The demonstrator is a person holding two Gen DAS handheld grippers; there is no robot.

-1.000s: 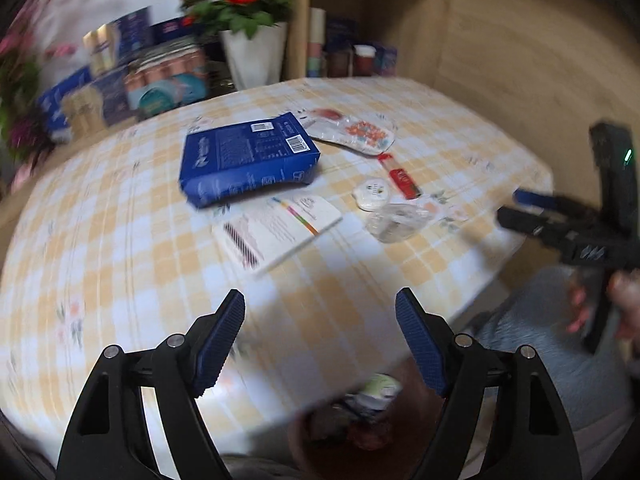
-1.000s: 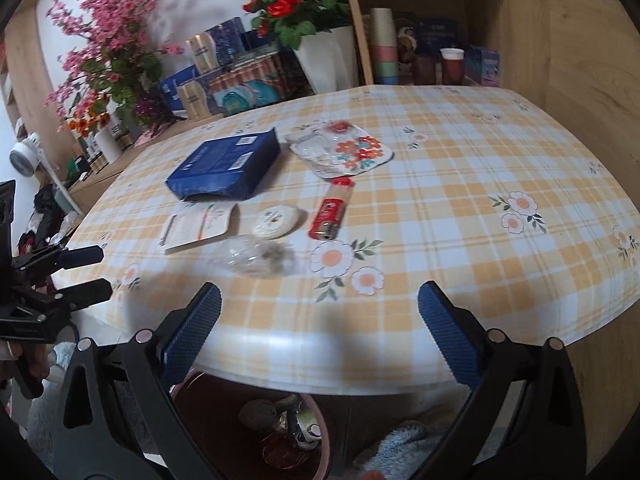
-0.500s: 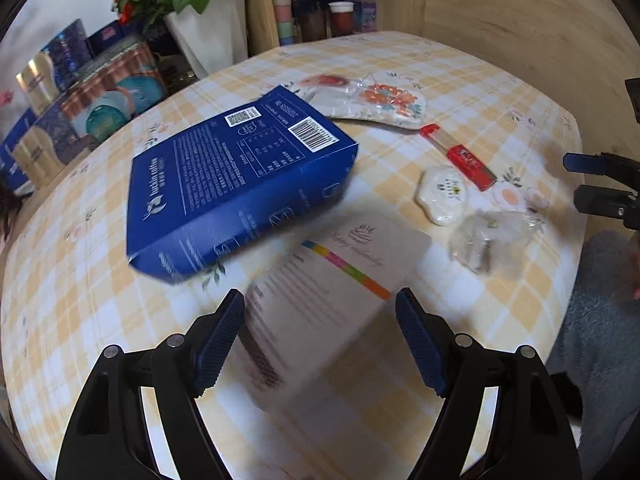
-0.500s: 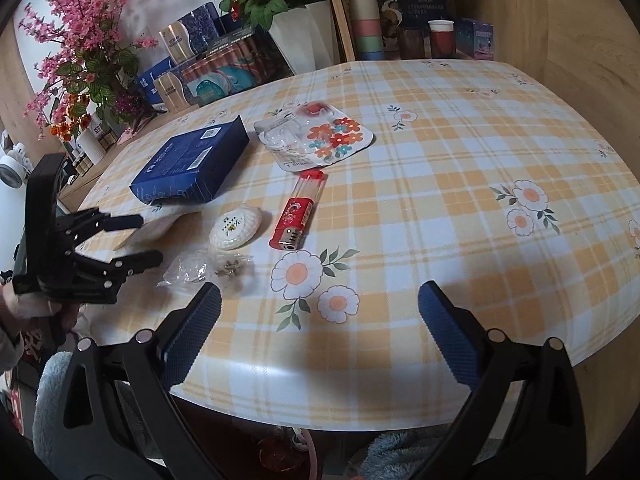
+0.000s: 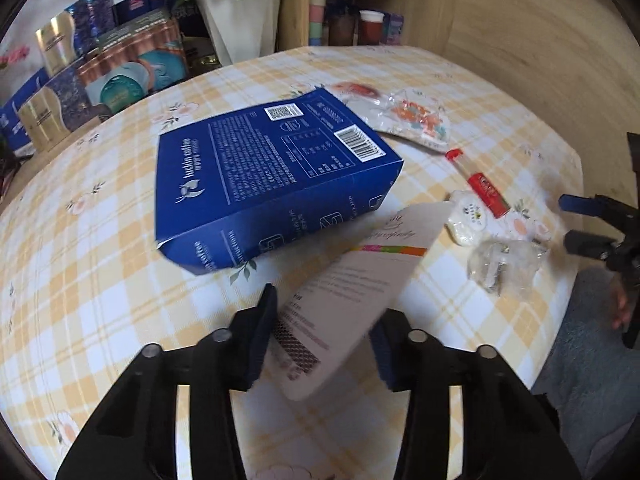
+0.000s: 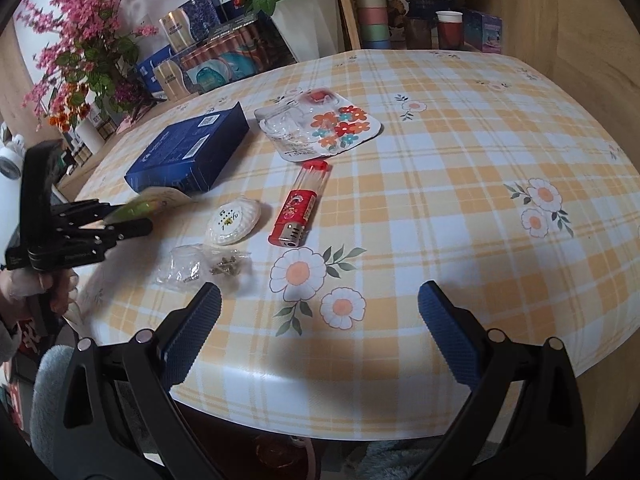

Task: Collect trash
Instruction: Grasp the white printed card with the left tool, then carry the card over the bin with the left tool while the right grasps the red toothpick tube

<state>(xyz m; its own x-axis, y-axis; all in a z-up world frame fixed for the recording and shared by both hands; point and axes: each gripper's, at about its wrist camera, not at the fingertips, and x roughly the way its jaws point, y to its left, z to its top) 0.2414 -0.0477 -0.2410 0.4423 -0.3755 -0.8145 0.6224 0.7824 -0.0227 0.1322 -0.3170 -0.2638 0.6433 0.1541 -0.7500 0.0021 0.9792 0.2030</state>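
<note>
On the checked tablecloth (image 5: 100,280) lies a white printed card (image 5: 360,280), its near end tilted up between the blue pads of my left gripper (image 5: 322,328). The jaws are closing and both pads touch the card's edges. The right wrist view shows the left gripper (image 6: 132,220) pinching the card (image 6: 160,200). Around it lie a blue coffee box (image 5: 276,176), a floral plastic packet (image 6: 320,128), a red lighter (image 6: 300,208), a white round piece (image 6: 232,220) and a clear bag of screws (image 6: 196,264). My right gripper (image 6: 320,320) hangs open over the table's front edge, with nothing in it.
Flower pots (image 6: 312,20), stacked cups (image 6: 372,12) and boxes (image 6: 216,52) crowd the back of the table against a wooden shelf. A reddish bin (image 6: 276,454) shows dimly below the front edge. A person's hand (image 6: 60,284) holds the left gripper's handle.
My left gripper moved forward over the table to the white card and its jaws narrowed onto it; the card's near end lifted. The right gripper drifted slightly forward and stayed open.
</note>
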